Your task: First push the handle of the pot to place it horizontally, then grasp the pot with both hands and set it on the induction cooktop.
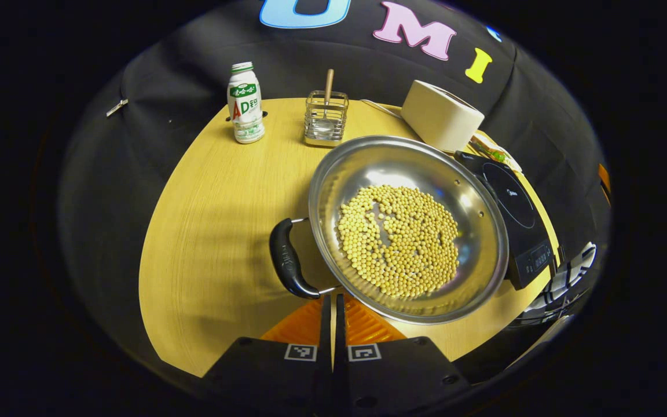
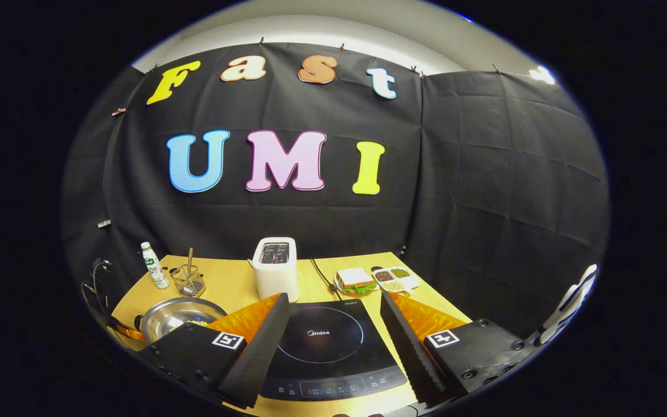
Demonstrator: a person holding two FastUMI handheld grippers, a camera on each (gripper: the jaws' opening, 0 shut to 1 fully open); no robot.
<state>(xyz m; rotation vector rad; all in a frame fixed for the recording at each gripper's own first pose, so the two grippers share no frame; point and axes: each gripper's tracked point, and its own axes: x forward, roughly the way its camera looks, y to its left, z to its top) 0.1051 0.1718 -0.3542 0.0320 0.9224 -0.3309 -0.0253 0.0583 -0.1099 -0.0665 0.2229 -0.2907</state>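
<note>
Jaws of the left gripper (image 1: 332,301) are clenched together with nothing between them, their tips just short of the pot (image 1: 407,229) and close beside the lower end of its black handle (image 1: 288,259); I cannot tell whether they touch it. The handle sits just ahead and to the left of the tips, running front to back along the pot's left side. The pot, wide and shiny, lies ahead and slightly right on the wooden tabletop (image 1: 212,231), with a layer of pale yellow beans (image 1: 398,240) spread over its bottom. Beyond its right rim lies the black induction cooktop (image 1: 513,214), its near edge tucked under or against the pot's rim. Farther out stand a wire holder with a wooden-handled utensil (image 1: 326,117), a white and green bottle (image 1: 245,103) to the left of that, and a cream toaster (image 1: 441,114) to the right.

Jaws of the right gripper (image 2: 330,330) are spread wide and released, empty, hanging over the cooktop, which fills the gap between them. Straight ahead past the cooktop is the toaster; ahead to the right lie a sandwich (image 2: 354,280) and a divided dish of beans (image 2: 394,278). The pot is off to the left, beyond the left finger (image 2: 255,347).
</note>
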